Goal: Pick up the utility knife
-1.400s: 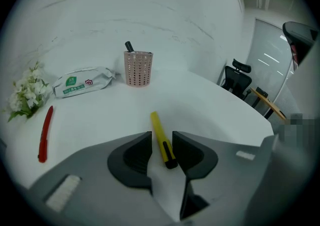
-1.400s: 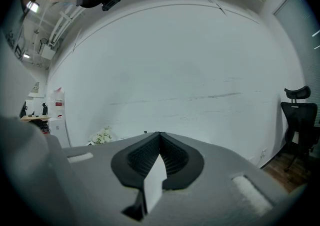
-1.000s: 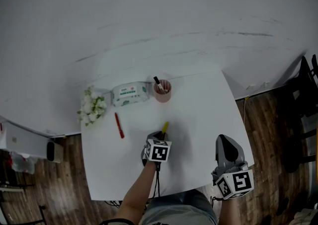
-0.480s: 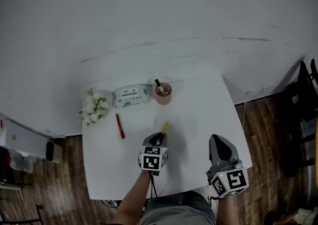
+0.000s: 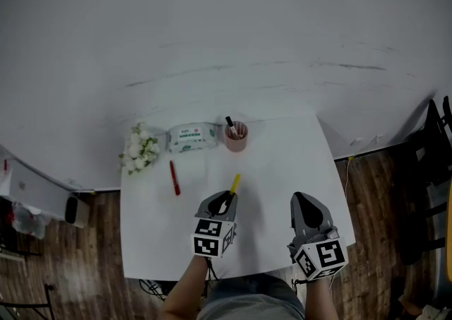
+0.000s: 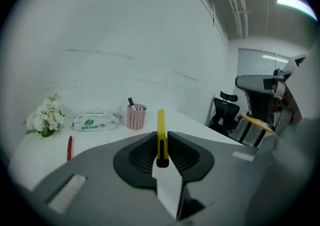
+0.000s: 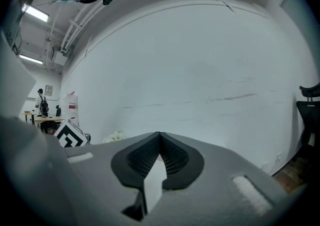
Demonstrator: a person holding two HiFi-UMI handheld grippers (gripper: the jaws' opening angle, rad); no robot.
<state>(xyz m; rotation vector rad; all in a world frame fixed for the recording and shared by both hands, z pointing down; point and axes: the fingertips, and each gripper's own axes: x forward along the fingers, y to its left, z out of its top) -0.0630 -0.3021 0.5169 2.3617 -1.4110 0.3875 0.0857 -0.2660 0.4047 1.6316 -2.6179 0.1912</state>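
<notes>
The yellow utility knife [image 5: 234,184] sticks out forward from my left gripper [image 5: 224,205], which is shut on its black rear end and holds it lifted off the white table [image 5: 282,163]. In the left gripper view the knife [image 6: 160,132] stands between the two ribbed pads, pointing toward the pink pen cup [image 6: 136,116]. My right gripper [image 5: 305,212] hovers over the table's right front part. In the right gripper view its jaws meet at the tip [image 7: 159,134] with nothing between them.
At the table's back stand the pink pen cup [image 5: 236,135] with a marker, a pack of wipes [image 5: 190,137] and white flowers [image 5: 140,150]. A red pen [image 5: 174,176] lies on the left. A black office chair [image 6: 225,112] stands off to the right.
My left gripper has risen off the table with the yellow knife in its jaws and come back toward me. The right gripper has shifted a little to the left.
</notes>
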